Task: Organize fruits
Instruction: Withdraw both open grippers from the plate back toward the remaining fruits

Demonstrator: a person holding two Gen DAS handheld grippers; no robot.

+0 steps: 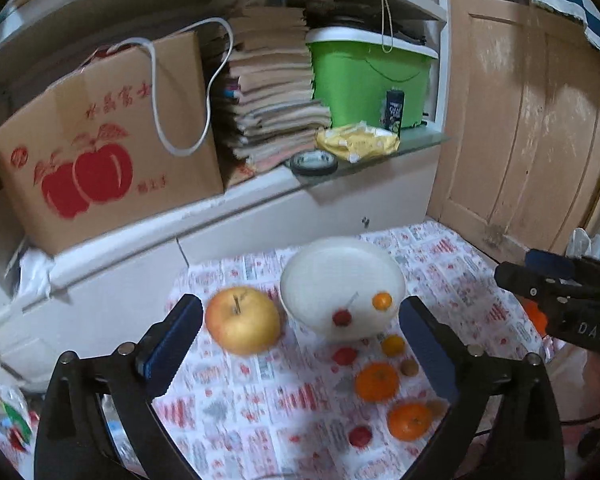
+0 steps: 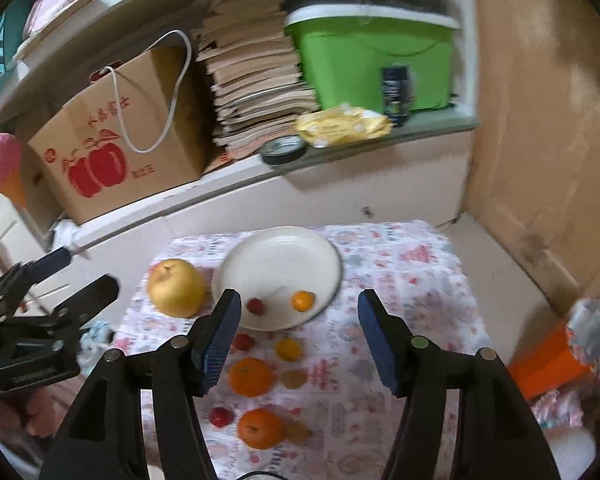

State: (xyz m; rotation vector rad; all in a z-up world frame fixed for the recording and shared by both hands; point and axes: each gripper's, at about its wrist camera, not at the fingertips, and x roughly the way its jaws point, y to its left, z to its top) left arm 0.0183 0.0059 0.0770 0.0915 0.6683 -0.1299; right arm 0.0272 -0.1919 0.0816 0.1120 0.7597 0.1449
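I see both grippers, left gripper (image 1: 300,344) and right gripper (image 2: 296,344), jaws wide, empty; ahead of them a smooth round plate (image 2: 260,264) cradles two small fruits, glossy apple (image 2: 176,288) beside it

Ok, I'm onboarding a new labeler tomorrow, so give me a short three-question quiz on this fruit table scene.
1. True or false: the white plate holds nothing.
2. Multiple choice: the big yellow apple lies A) on the plate, B) on the cloth left of the plate, C) between the right gripper fingers.
3. Fill in: both the left gripper and the right one are ____ and hold nothing.

Key: 1 false, a small red fruit and a small orange fruit lie on it; 2 B; 3 open.
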